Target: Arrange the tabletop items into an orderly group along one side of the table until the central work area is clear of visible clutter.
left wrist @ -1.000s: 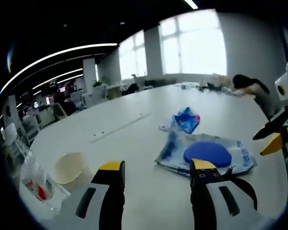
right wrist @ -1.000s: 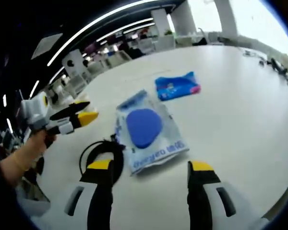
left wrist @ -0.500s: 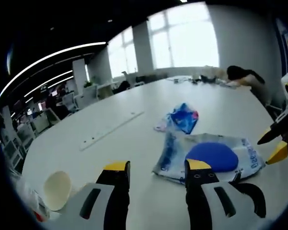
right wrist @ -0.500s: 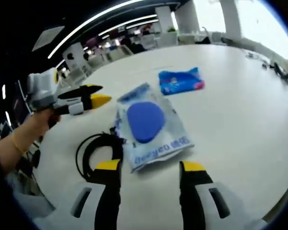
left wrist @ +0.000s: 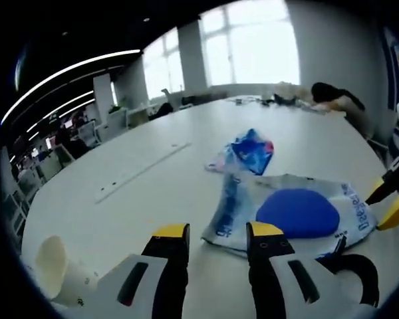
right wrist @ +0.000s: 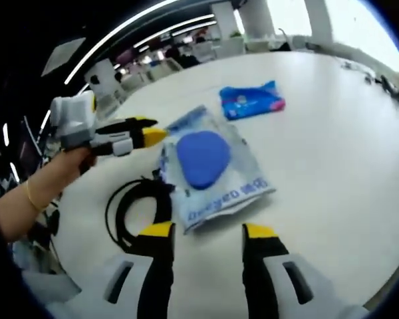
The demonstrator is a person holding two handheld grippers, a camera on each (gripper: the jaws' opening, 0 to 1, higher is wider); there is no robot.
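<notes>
The big bag (left wrist: 289, 212) lies flat on the white bench (left wrist: 153, 179), just in front of the left tongs (left wrist: 216, 232) and the right tongs (right wrist: 203, 231). Both tongs are open and hold nothing. The bag looks thin, crinkly and light, with a round blue lump inside. It may slip, so pinch a loose edge or corner. A small blue packet (right wrist: 251, 102) lies past it. A black cord (right wrist: 136, 206) curls beside the bag. A paper cup (left wrist: 50, 266) lies on its side near the bench edge.

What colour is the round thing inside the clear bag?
The round thing is solid blue, inside the clear bag. The right gripper view shows it best.
</notes>
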